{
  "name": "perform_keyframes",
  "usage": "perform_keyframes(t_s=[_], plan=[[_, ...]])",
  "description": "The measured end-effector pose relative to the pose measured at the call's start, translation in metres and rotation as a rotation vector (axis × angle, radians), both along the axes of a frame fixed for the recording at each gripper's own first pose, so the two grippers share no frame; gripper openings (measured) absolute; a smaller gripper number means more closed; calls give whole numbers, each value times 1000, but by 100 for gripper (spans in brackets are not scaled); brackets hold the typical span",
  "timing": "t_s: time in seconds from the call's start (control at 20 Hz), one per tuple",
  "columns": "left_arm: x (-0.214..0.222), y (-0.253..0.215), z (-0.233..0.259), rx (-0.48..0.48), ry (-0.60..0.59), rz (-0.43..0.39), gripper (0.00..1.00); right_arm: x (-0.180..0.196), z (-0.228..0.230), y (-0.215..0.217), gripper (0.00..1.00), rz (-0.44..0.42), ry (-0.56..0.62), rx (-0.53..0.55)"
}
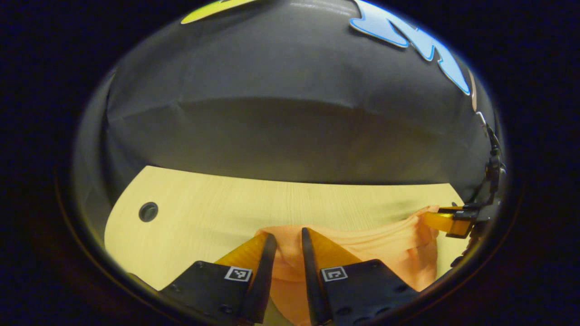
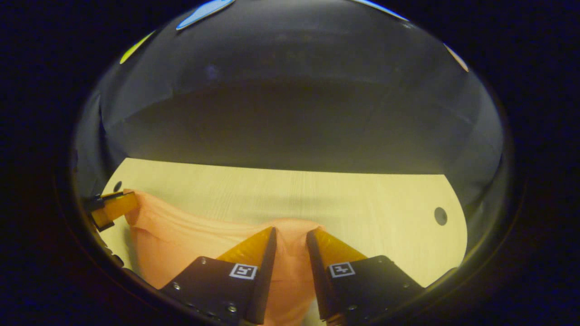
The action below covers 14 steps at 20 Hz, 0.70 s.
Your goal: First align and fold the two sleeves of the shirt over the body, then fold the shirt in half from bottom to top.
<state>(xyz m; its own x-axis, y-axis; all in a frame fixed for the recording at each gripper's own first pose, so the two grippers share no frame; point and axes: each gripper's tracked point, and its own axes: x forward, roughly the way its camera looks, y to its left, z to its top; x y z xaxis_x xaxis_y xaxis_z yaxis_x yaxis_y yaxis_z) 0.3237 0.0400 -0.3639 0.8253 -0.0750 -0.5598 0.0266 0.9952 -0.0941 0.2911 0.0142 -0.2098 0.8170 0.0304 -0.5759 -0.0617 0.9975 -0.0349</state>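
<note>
The wooden table (image 1: 217,203) fills the lower half of both views, one pale top with a round cable hole (image 1: 148,211) in the left gripper view and another hole (image 2: 440,216) in the right gripper view, so two holes are counted. On it, at the near edge, is the single orange shirt (image 2: 181,235), and it is not lying flat: its upper edge is lifted and strung between the two grippers, sagging in soft ridges in the middle. The left gripper (image 1: 288,242) has its two fingers drawn close with a bunch of the cloth between them, clenched on the shirt at its left end; the right gripper (image 2: 291,239) grasps the other end in the same way, cloth pinched between both fingers. Each view also catches the other gripper at its rim, biting the far corner of the fabric. I judge this to be the last step, the fold from bottom to top, with the hem held up by both claws, though the sleeves cannot be made out. The next move calls for carrying both corners level towards the far side and laying them evenly on the collar end.
</note>
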Motion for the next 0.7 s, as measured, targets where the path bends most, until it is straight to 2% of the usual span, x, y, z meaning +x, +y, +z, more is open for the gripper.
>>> perform_keyframes(t_s=[0.05, 0.1, 0.15, 0.2, 0.25, 0.3, 0.4, 0.5, 0.7], plan=[[-9, 1, 11, -3, 1, 4, 35, -7, 9, -2, 43, -2, -2, 10], [-19, 1, 22, 0, -1, 7, 47, -15, 18, -5, 43, -3, -4, 15], [-31, 2, 34, 6, -1, 10, 36, -27, 30, -8, 43, -3, -9, 15], [-43, 3, 47, 12, -3, 14, 47, -39, 41, -5, 43, -2, -13, 17], [-57, 2, 62, 10, -4, 18, 41, -53, 56, -3, 43, 2, -18, 23], [-72, 2, 78, 10, -8, 22, 47, -68, 72, 2, 43, 8, -21, 30], [-102, 2, 113, 4, -20, 38, 47, -95, 106, 7, 43, 15, -41, 51], [-134, -1, 150, -5, -38, 48, 41, -126, 142, 15, 43, 23, -72, 77], [-197, -11, 215, 10, -96, 43, 41, -187, 203, 14, 43, 40, -156, 98]])
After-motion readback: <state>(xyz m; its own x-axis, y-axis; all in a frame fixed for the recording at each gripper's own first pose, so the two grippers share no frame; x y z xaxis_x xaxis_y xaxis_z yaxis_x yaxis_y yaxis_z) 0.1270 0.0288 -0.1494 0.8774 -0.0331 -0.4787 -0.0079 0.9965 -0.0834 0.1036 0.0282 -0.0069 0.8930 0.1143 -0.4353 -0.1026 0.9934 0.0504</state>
